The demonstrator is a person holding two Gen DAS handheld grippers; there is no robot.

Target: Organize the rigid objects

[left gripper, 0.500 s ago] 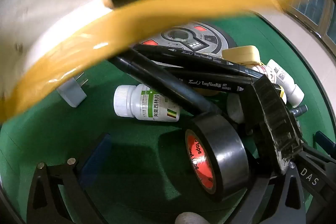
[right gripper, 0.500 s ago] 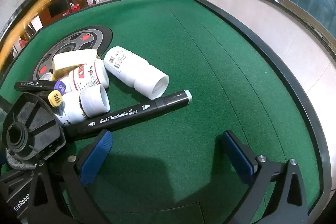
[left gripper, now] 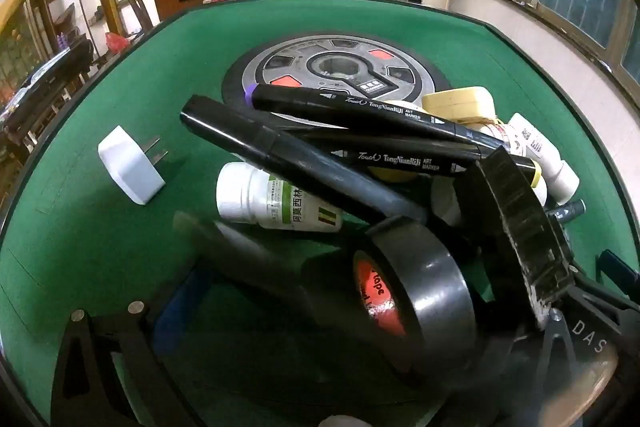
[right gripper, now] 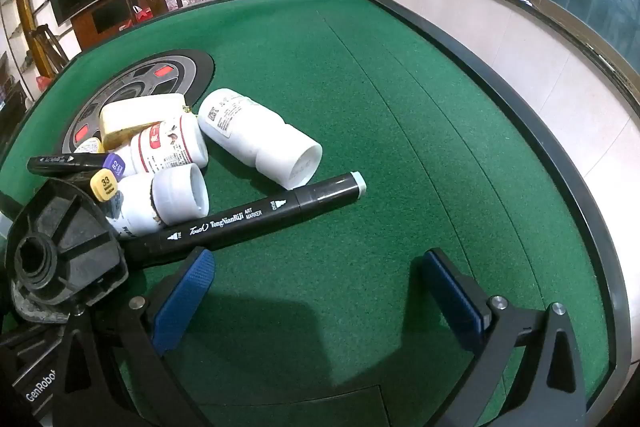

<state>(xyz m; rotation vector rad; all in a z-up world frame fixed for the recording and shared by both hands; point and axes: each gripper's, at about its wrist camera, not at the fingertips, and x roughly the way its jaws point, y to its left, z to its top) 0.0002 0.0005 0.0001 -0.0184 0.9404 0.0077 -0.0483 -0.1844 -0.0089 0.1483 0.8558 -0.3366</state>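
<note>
In the left wrist view a pile lies on the green table: a black tape roll (left gripper: 416, 291) with a red core, black art markers (left gripper: 360, 111), a thick black marker (left gripper: 288, 151), a white pill bottle (left gripper: 272, 199), a black fan-shaped part (left gripper: 516, 223) and a white plug adapter (left gripper: 130, 165) to the left. My left gripper (left gripper: 340, 347) is open right behind the tape roll, its right finger hidden by the pile. In the right wrist view my right gripper (right gripper: 316, 295) is open and empty beside a black marker (right gripper: 256, 219) and white bottles (right gripper: 260, 135).
A round grey control panel (left gripper: 340, 67) sits in the table's middle. A yellow box (right gripper: 136, 119) lies on the pile. The table's raised black rim (right gripper: 520, 115) runs along the right, with a white wall and windows beyond. Chairs and shelves stand behind the table.
The blurred yellow and black band that crossed the top of the left wrist view is gone, and the room behind shows. The pile and the right gripper have hardly moved.
</note>
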